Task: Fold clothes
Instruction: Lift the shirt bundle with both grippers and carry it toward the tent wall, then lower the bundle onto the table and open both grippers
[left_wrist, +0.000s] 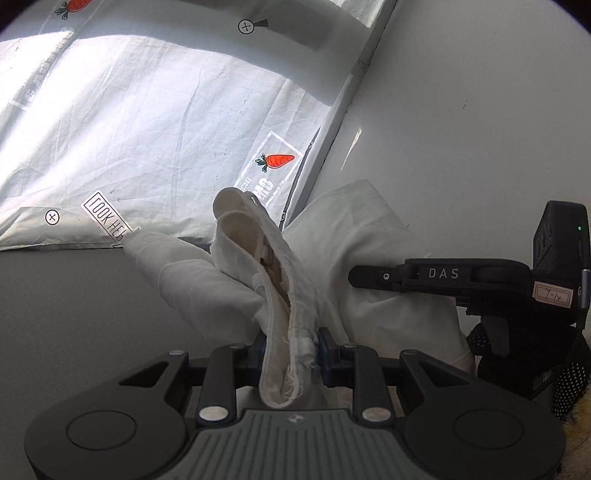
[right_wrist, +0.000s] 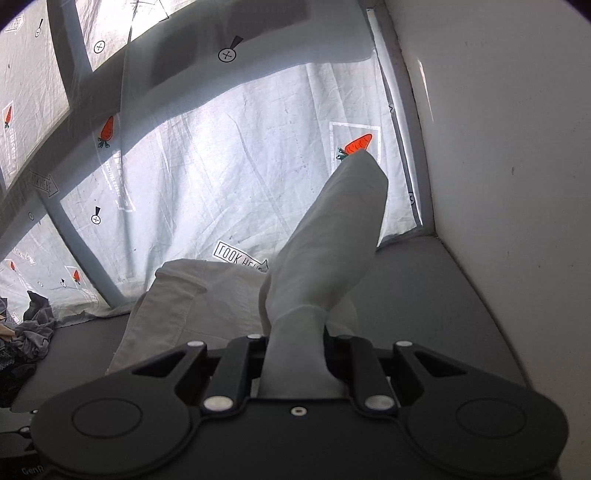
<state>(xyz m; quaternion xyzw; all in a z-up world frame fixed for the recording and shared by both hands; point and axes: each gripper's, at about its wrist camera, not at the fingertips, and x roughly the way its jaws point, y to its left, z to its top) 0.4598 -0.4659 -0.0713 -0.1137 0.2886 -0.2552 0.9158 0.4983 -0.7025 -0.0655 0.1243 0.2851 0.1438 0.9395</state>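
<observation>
A white garment (left_wrist: 391, 266) is held up over the grey surface (left_wrist: 55, 314). My left gripper (left_wrist: 291, 345) is shut on its thick hemmed edge (left_wrist: 280, 295), which bunches up between the blue pads. In the left wrist view my right gripper (left_wrist: 373, 275) reaches in from the right against the white cloth; its fingertips are hidden there. In the right wrist view my right gripper (right_wrist: 295, 347) is shut on a fold of the same white garment (right_wrist: 328, 236), which rises in a tube ahead of the jaws. The rest of the garment (right_wrist: 166, 295) lies on the grey surface (right_wrist: 424, 295).
A white sheet printed with carrots (left_wrist: 155, 129) hangs behind as a backdrop. A plain white wall (left_wrist: 480, 110) stands on the right. A heap of dark clothes (right_wrist: 26, 332) lies at the far left in the right wrist view.
</observation>
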